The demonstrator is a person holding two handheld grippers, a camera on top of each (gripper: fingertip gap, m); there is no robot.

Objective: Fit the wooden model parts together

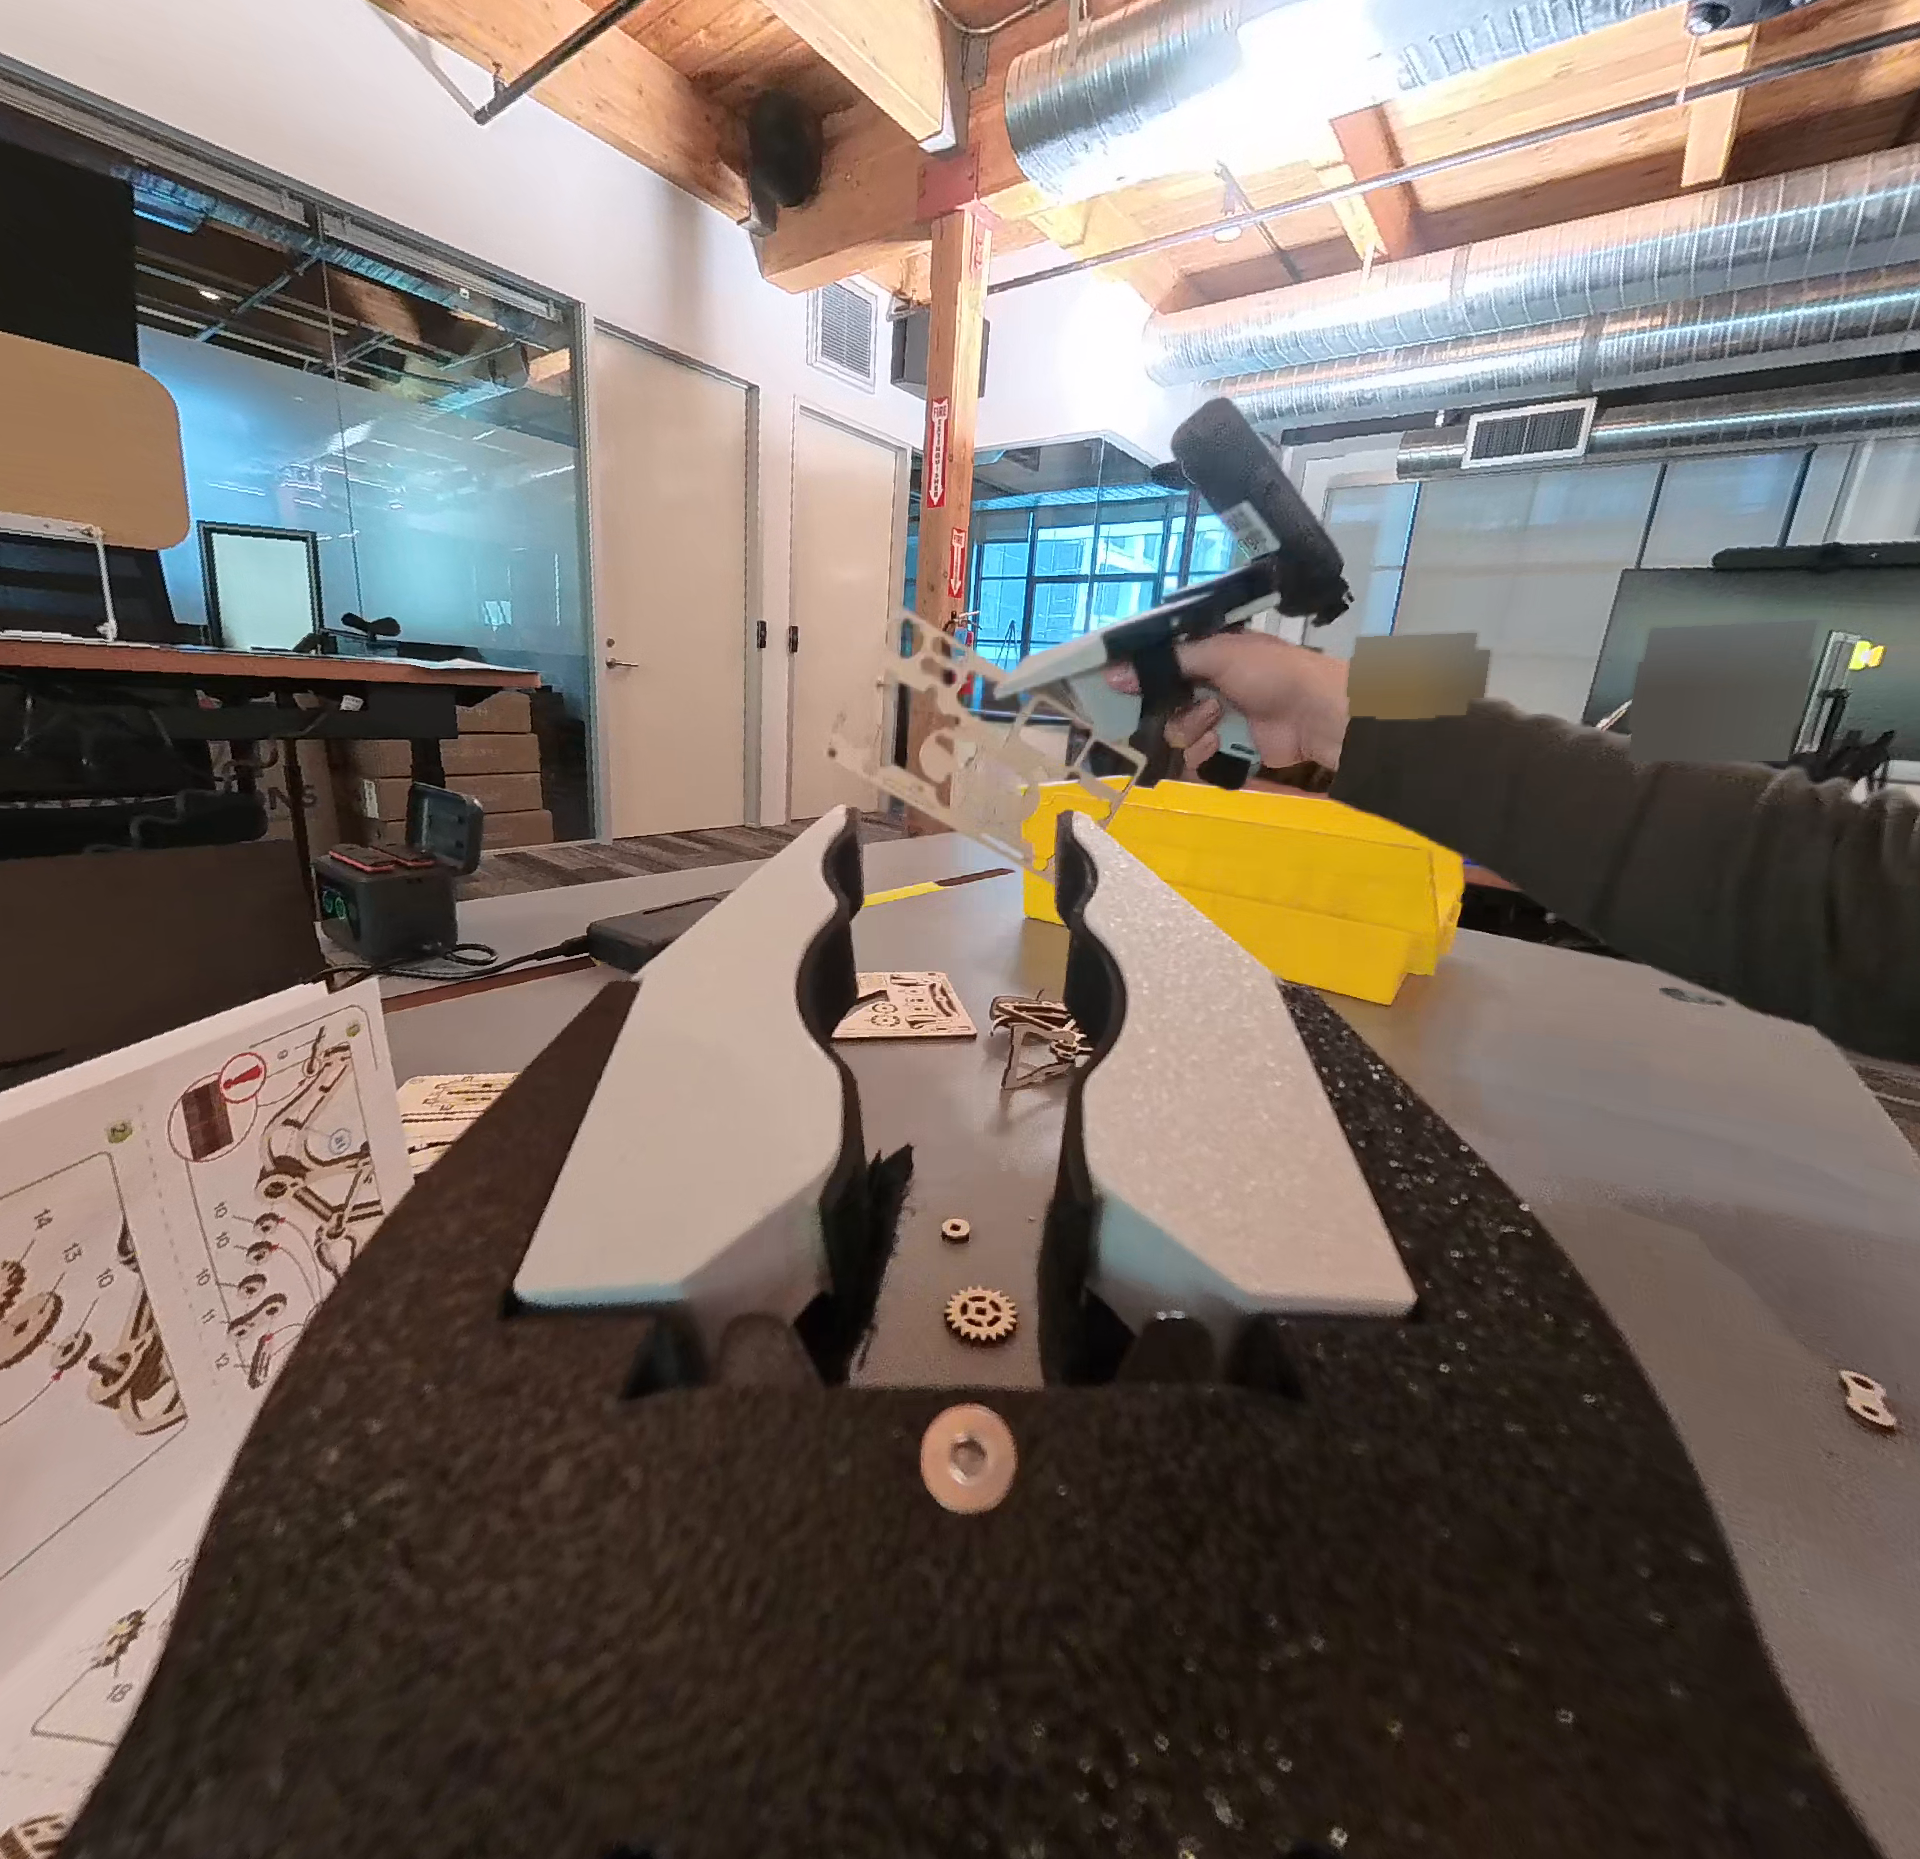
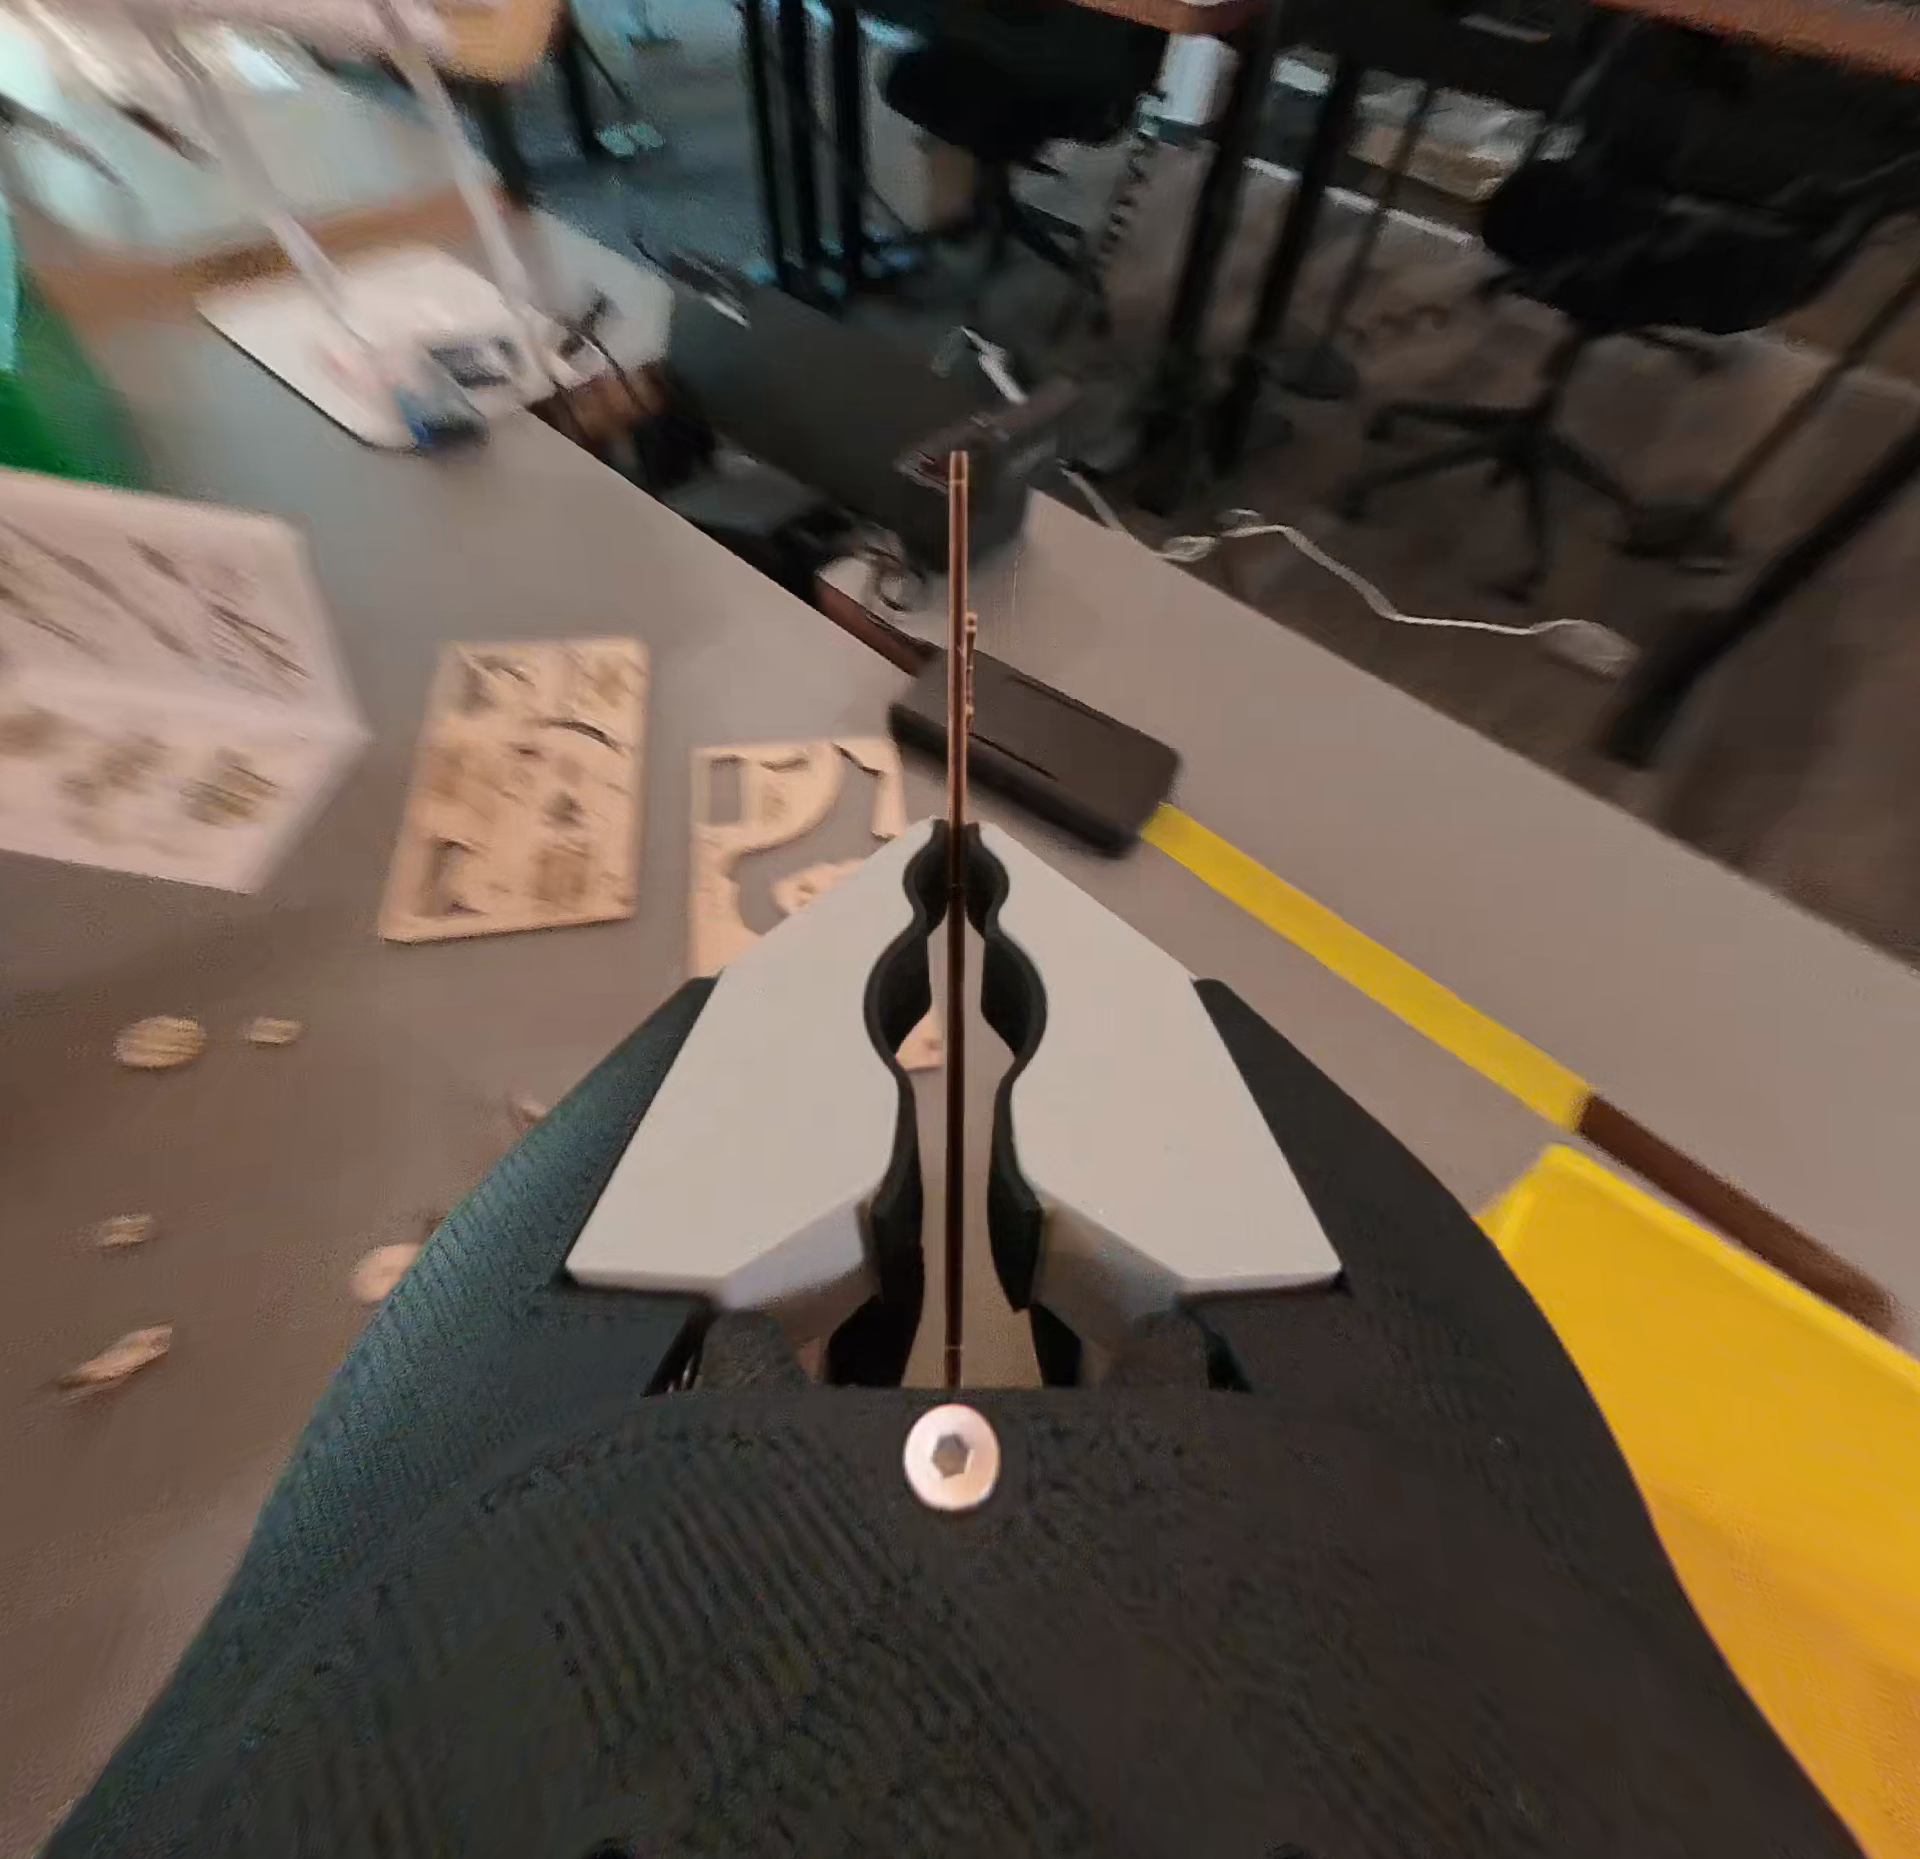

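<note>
In the left wrist view my left gripper [image 1: 958, 859] is open and empty, low over the grey table [image 1: 1558, 1134]. Between its fingers lie a small wooden gear [image 1: 982, 1316], a tiny wooden ring [image 1: 956, 1230], a small part sheet [image 1: 909, 1007] and a loose wooden offcut [image 1: 1039, 1042]. My right gripper [image 1: 1023, 682], held in a hand, is raised above a yellow bin [image 1: 1247, 879] and is shut on a punched-out wooden sheet [image 1: 971, 770]. In the right wrist view the right gripper [image 2: 956, 845] clamps that sheet [image 2: 958, 646], seen edge-on and upright.
An instruction booklet [image 1: 208, 1186] stands at the left and also shows in the right wrist view [image 2: 156, 687]. Two wooden part sheets [image 2: 520, 781] [image 2: 769, 822], small loose parts [image 2: 156, 1040], a black flat device [image 2: 1039, 760] and a yellow strip [image 2: 1351, 968] lie on the table. The yellow bin [image 2: 1714, 1446] is at the right. The grippers' ends are close to 30 cm from one another.
</note>
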